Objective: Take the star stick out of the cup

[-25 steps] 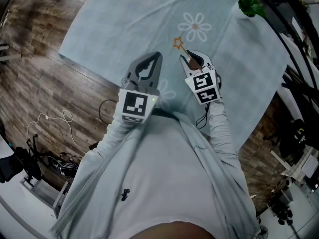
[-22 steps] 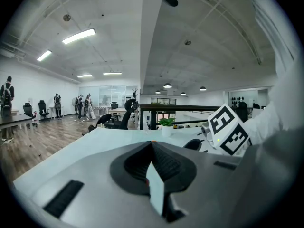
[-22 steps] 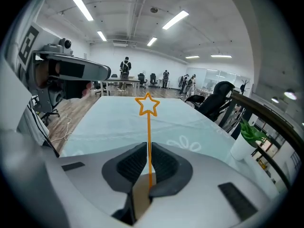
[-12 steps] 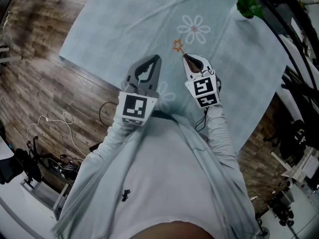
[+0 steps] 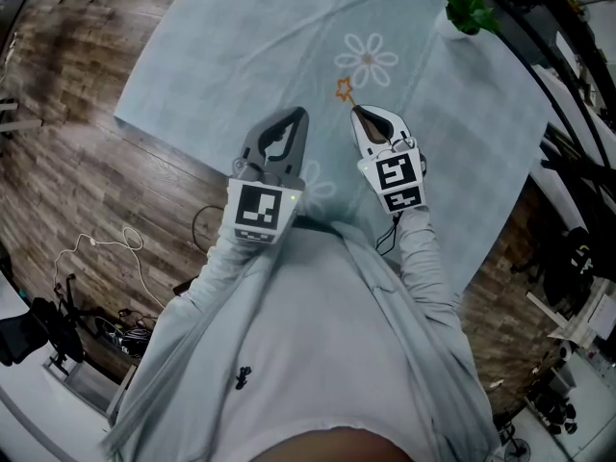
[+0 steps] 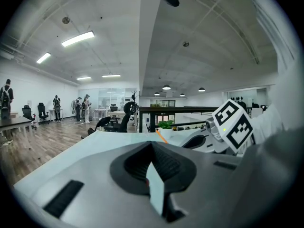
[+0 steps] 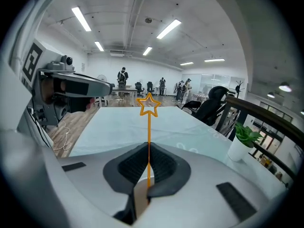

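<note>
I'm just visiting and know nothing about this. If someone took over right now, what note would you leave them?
Right gripper: shut on the star stick, star pointing forward.
Left gripper: shut, empty, beside it above the table.
Cup: not clearly seen; a tan shape under the right jaws may be it.
Done: stick gripped. Left: lift it clear of the cup.

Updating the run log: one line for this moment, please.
right tongs: shut on star stick | left tongs: shut, empty
</note>
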Demonstrator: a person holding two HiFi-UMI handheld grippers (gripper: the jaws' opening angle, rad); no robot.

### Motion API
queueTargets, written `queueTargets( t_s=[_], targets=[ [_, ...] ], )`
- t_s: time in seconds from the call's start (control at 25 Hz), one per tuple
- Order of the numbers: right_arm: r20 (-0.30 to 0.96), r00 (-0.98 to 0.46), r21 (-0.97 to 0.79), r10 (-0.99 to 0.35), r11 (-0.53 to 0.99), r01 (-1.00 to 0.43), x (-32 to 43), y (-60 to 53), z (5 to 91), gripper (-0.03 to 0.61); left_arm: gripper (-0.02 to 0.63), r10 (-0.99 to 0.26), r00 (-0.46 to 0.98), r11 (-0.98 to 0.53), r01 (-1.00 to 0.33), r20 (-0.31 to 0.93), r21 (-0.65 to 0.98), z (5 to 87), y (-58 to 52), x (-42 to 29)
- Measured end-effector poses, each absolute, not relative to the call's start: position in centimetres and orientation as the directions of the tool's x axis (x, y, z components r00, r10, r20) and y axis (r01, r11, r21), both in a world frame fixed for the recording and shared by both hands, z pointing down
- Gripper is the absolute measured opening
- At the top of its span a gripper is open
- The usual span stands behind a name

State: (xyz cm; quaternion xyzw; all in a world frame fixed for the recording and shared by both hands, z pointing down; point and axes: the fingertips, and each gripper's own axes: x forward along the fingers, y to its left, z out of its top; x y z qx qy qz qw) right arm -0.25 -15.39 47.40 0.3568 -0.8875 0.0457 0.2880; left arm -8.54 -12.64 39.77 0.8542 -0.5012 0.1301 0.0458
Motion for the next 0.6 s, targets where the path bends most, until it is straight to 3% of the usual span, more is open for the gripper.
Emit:
queueTargets(
  t_s=[0.6],
  targets=[
    [0.368,-0.547,0.072,-0.752,0.609,-0.790,3.0,-15.1,40.8,0.020,0.018,-0.825,0.518,-0.546,-0.834,0.225,-0.083,37.9,-12.6,-6.8]
  ],
)
